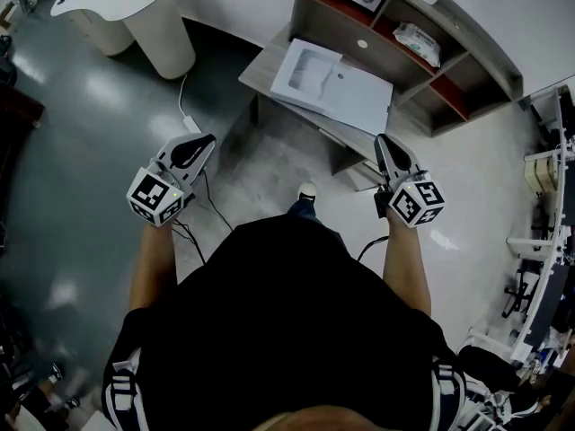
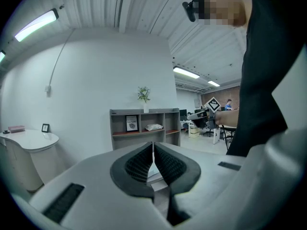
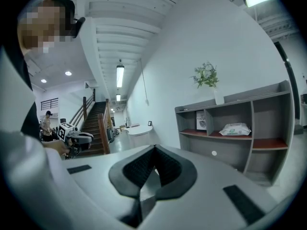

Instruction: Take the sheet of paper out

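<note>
– two grippers up at once? where do they sit?
– yes. from the head view, the left gripper [image 1: 201, 144] is at ten o'clock of the person's chest and the right gripper [image 1: 384, 142] at two o'clock. they are well apart, and each hangs over the floor [image 1: 260, 169].
– and the jaws?
– both pairs are closed tip to tip with nothing between them. each gripper view shows its own black pads meeting at the front.
– where is the sheet of paper?
– the sheet of paper [image 1: 346, 97] lies flat and white on the low grey worktop [image 1: 265, 65] at twelve o'clock. it is ahead of both grippers and neither touches it.
– anything round it?
– a grey shelf unit [image 1: 481, 50] stands past the worktop at one o'clock, with a pack of wipes [image 1: 416, 41] on one shelf. one shoe [image 1: 307, 190] shows on the floor at the worktop's six o'clock.
</note>
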A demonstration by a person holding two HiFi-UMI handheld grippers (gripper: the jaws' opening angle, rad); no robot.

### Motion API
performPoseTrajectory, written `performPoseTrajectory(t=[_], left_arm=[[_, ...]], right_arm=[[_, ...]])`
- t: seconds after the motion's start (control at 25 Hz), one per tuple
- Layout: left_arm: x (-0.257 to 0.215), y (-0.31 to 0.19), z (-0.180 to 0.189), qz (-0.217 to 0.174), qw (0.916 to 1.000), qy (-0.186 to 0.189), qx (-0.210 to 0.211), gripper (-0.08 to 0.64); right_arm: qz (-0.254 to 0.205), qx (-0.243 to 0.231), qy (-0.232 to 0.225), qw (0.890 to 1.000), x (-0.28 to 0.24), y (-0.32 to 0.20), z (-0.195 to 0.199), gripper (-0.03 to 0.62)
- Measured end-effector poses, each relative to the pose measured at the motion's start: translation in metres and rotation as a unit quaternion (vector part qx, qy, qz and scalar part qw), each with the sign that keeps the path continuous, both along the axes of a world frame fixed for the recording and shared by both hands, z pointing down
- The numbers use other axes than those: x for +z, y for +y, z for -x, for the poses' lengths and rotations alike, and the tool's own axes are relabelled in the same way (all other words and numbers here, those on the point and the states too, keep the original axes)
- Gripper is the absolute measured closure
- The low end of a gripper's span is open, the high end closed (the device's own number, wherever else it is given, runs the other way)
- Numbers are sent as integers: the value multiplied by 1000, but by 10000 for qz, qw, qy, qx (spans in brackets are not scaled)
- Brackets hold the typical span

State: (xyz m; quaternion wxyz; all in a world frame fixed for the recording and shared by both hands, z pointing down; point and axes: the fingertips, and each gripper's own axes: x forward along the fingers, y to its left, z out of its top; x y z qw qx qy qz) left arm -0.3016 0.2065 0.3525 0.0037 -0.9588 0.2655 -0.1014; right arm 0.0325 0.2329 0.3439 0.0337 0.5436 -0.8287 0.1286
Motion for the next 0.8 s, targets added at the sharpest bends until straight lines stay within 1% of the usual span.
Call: performPoseTrajectory(t=[0.2, 0.48, 0.8], left_arm=[[0, -5, -1, 11, 9999, -25, -101, 532], [5, -10, -13, -75, 9995, -299, -86, 532], [11, -22, -31, -8, 9990, -430, -98, 532]], right_arm=[[-6, -27, -26, 10000, 3, -11, -7, 578], [-45, -159, -72, 9998, 7, -29, -8, 578], [105, -232, -117, 9996, 21, -45, -23, 578]])
